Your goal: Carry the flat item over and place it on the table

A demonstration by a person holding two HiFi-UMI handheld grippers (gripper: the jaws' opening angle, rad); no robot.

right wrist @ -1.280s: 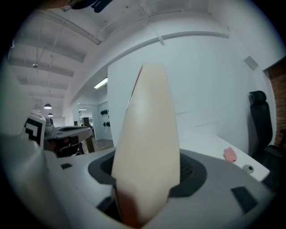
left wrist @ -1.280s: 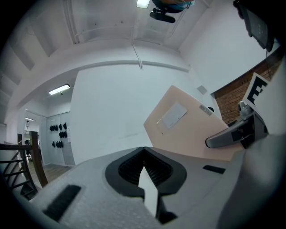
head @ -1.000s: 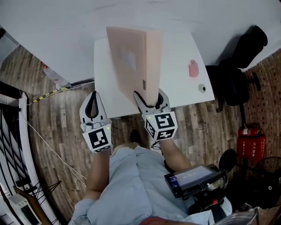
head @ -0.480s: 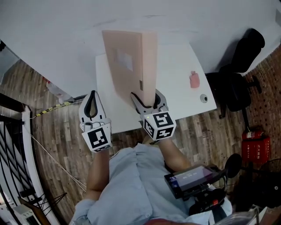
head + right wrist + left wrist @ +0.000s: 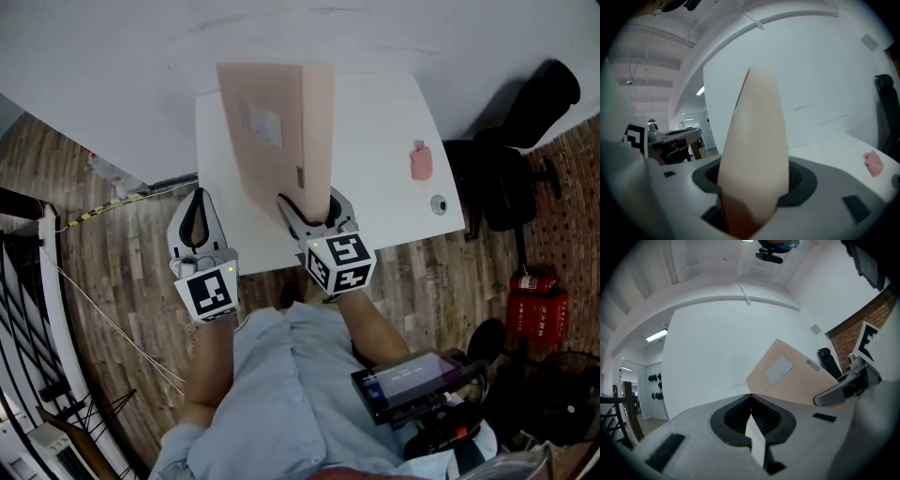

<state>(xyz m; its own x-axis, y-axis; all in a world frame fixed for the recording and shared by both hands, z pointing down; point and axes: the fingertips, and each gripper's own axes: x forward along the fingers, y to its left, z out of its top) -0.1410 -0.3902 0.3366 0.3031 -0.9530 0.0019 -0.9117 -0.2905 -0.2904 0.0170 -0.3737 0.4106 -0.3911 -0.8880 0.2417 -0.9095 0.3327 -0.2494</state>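
Right tool (image 5: 314, 204) pinches the peach flat board (image 5: 281, 141), held on edge over the white counter (image 5: 384, 150). The board's pale label (image 5: 264, 125) is unreadable. Left tool (image 5: 196, 208) is pressed together, empty.

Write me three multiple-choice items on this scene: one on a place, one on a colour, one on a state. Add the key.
1. The pink thing lies:
A. on the table, right of the board
B. on the table, left of the board
C. on top of the board

2. The board is:
A. blue
B. pale beige
C. black

3. The right gripper is:
A. open and empty
B. shut and empty
C. shut on the board

Key:
1 A: the head view shows it on the white top, off the board's right side.
2 B: the head view and the left gripper view both show a beige face.
3 C: the right gripper view shows the jaws pressed on the board's edge.
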